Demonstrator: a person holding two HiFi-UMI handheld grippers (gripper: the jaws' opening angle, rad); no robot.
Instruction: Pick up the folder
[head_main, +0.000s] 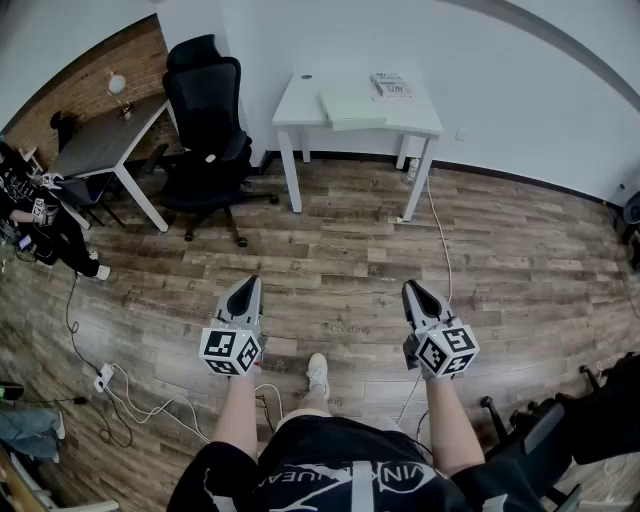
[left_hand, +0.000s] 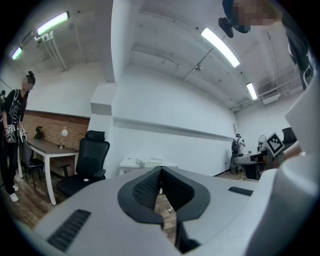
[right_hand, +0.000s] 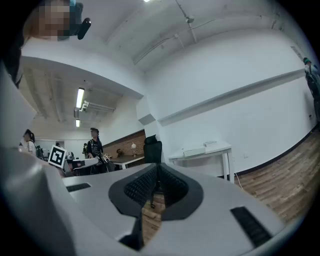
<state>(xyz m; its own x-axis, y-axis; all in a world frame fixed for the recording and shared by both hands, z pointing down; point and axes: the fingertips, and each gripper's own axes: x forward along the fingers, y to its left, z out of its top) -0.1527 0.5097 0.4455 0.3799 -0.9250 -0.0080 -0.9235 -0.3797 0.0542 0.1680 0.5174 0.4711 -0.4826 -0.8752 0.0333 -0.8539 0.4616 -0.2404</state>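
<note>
A pale green folder (head_main: 352, 108) lies flat on the white table (head_main: 300, 105) by the far wall. It also shows in the left gripper view as the folder (left_hand: 156, 161) and in the right gripper view as the folder (right_hand: 194, 151). My left gripper (head_main: 249, 284) and right gripper (head_main: 410, 289) are held level, side by side over the wood floor, well short of the table. Both point toward it. The left gripper's (left_hand: 161, 169) pads meet at the tip with nothing between them. The right gripper (right_hand: 156, 168) is shut the same way, empty.
A black office chair (head_main: 205, 130) stands left of the white table, beside a grey desk (head_main: 100, 140). A person (head_main: 35, 220) stands at the far left. Cables and a power strip (head_main: 103, 378) lie on the floor at lower left. A small flat object (head_main: 390, 85) lies on the table behind the folder.
</note>
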